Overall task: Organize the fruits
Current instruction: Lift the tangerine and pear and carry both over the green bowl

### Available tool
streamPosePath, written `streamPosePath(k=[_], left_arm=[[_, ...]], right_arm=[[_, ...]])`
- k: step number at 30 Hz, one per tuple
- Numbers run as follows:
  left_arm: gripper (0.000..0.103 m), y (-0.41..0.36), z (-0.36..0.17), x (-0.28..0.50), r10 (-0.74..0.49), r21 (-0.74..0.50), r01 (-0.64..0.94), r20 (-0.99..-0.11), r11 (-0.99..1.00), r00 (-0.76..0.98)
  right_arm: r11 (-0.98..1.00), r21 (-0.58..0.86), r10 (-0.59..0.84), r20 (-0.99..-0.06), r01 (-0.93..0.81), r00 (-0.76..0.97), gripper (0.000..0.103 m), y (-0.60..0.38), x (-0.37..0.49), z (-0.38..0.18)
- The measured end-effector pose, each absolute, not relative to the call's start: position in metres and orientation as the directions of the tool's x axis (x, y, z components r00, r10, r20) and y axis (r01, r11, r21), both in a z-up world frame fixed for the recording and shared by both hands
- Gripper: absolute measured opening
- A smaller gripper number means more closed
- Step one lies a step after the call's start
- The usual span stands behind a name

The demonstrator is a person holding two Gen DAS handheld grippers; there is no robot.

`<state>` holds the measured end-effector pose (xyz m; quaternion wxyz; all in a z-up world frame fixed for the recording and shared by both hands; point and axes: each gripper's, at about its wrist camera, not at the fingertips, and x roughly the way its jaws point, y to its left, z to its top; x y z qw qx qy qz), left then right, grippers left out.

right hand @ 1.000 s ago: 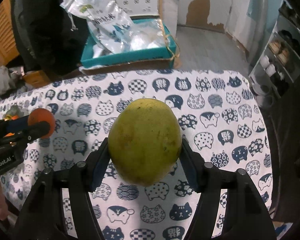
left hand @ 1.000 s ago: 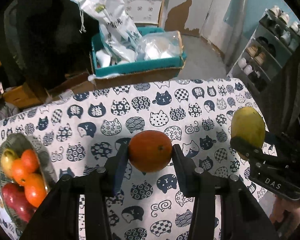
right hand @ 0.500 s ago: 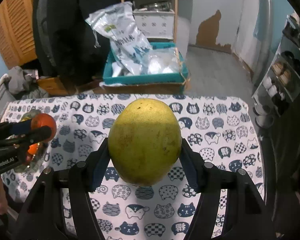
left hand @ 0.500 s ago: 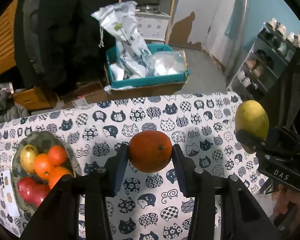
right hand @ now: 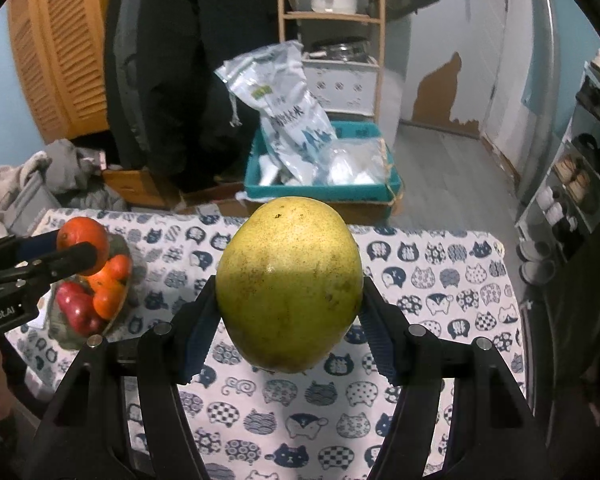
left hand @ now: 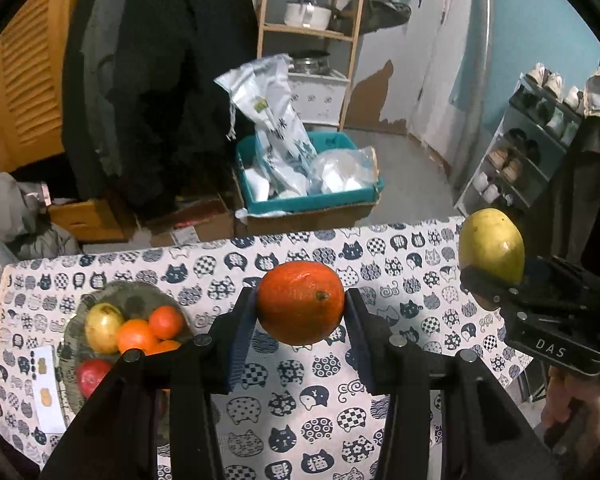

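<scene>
Two claws clamp fruit: left claw (left hand: pixel 300 312) orange (left hand: pixel 300 302), right claw (right hand: pixel 288 300) pear (right hand: pixel 288 280)

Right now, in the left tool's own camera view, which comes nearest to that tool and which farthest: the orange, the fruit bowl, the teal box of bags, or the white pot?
1. Orange: clamped in the left tool.
2. Fruit bowl: on the tablecloth, lower left.
3. Teal box: on the floor past the table's far edge.
4. White pot: on the wooden shelf at the back.
</scene>
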<state>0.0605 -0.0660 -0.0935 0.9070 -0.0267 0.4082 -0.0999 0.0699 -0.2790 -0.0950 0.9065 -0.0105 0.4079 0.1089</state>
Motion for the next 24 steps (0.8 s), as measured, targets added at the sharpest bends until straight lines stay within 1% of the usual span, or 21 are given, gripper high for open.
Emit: streamPosePath(k=[11, 24], left_arm=[[0.045, -0.022, -0.075, 0.042, -0.176, -0.148, 0.1, -0.701, 0.984, 0.691], [0.045, 0.038, -0.081, 0.027, -0.106, -0.157, -0.009, -0.705, 0.988, 0.701]], right_arm=[[0.949, 0.082, 0.278, -0.68, -0.306, 0.679, 0.066, -0.238, 0.058, -0.06], [0.906, 0.118, 0.37, -0.69, -0.407, 0.622, 0.066, -0.176, 0.066, -0.058]])
